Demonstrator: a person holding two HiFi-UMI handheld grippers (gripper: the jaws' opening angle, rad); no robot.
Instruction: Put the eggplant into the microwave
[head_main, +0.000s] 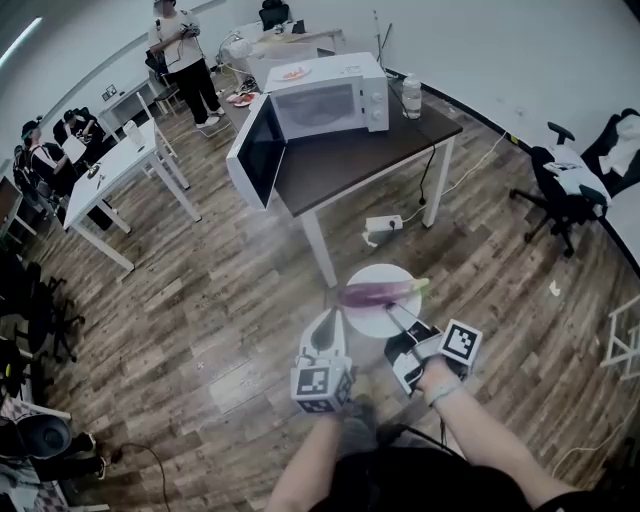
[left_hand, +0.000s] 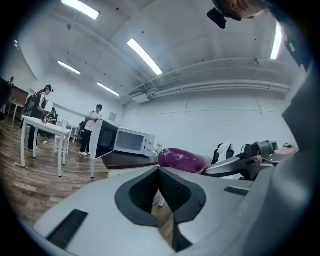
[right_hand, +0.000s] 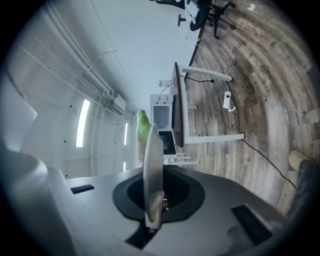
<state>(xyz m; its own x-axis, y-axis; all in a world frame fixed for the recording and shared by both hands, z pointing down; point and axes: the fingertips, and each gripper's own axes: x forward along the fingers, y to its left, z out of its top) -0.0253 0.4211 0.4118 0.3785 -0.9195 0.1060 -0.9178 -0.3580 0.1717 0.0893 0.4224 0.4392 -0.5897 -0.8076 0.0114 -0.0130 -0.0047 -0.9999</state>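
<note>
The purple eggplant (head_main: 378, 292) with its green stem lies on a white plate (head_main: 372, 316) held above the floor. My right gripper (head_main: 397, 317) is shut on the plate's near rim; in the right gripper view the plate (right_hand: 151, 150) stands edge-on between the jaws, the green stem (right_hand: 143, 127) showing past it. My left gripper (head_main: 326, 320) is shut with nothing in it, its tip beside the plate's left edge. In the left gripper view the eggplant (left_hand: 181, 159) shows just beyond its closed jaws. The white microwave (head_main: 330, 95) stands on the dark table ahead, its door (head_main: 258, 150) swung open to the left.
The microwave sits on a dark table (head_main: 350, 160) with white legs; a plastic bottle (head_main: 411, 95) stands to its right. A power strip (head_main: 383, 224) and cable lie on the wood floor under the table. Office chairs (head_main: 560, 190) are at right, white tables (head_main: 120, 165) and people at left and behind.
</note>
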